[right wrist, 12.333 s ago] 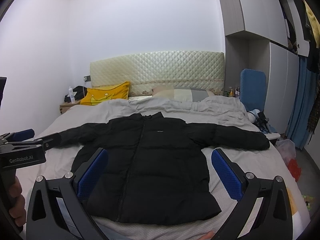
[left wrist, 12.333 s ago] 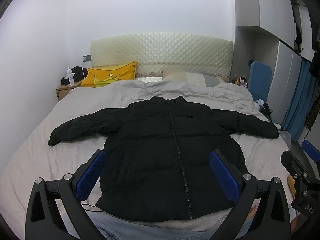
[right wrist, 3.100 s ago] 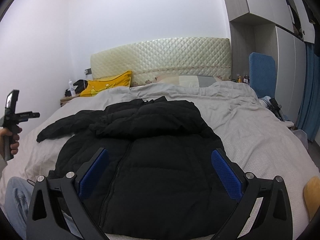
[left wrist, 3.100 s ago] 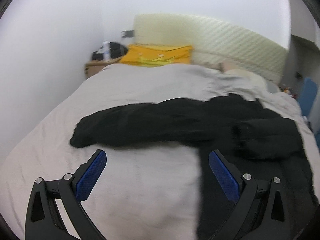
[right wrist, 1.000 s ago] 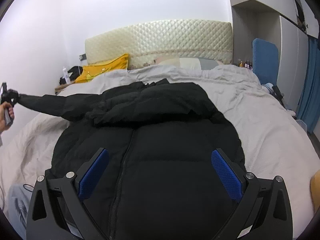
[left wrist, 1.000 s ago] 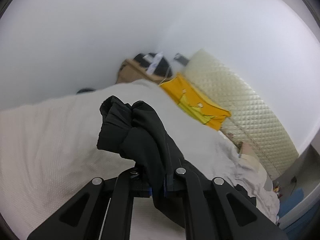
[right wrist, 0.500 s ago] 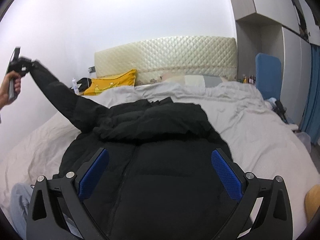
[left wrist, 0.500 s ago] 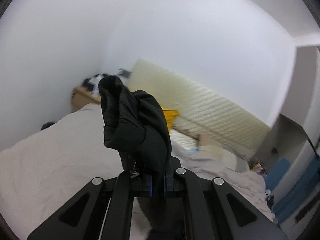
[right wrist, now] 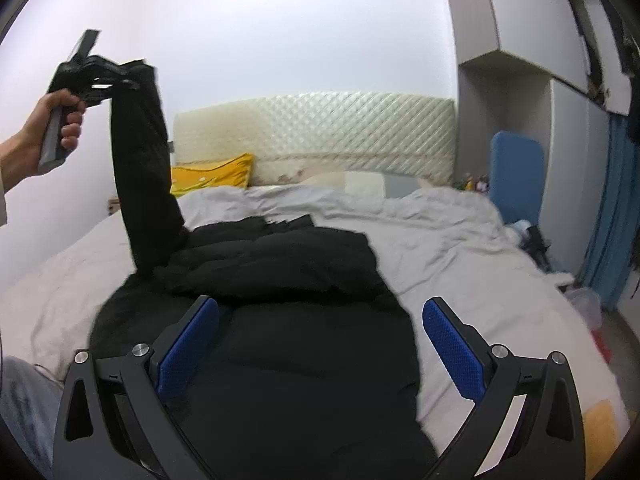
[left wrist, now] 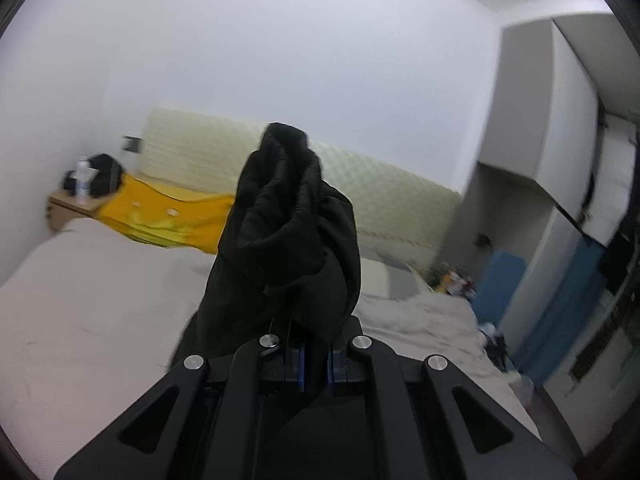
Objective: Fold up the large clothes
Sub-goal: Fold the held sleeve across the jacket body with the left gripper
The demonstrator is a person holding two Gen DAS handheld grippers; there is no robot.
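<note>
A home bedroom: a bed (right wrist: 460, 248) with quilted headboard (right wrist: 320, 128), yellow pillow (right wrist: 212, 176), nightstand (left wrist: 66, 210) and white wardrobe (right wrist: 516, 40), all beyond the tongs.

1. Plain white walls (right wrist: 300, 32) enclose the room, evenly lit.
2. A cream diamond-quilted padded headboard (right wrist: 340, 128) stands against the far wall.
3. A wide bed with wrinkled pale grey bedding (right wrist: 460, 248) fills the middle.
4. A bright yellow pillow (right wrist: 216, 174) lies at the head on the left side.
5. A low light-wood nightstand (left wrist: 66, 210) beside the bed carries a clear plastic bottle (left wrist: 83, 182).
6. Tall white wardrobe cabinets (right wrist: 520, 12) line the right wall.
7. A blue upholstered chair back (right wrist: 516, 172) stands near a blue curtain (right wrist: 610, 216).
</note>
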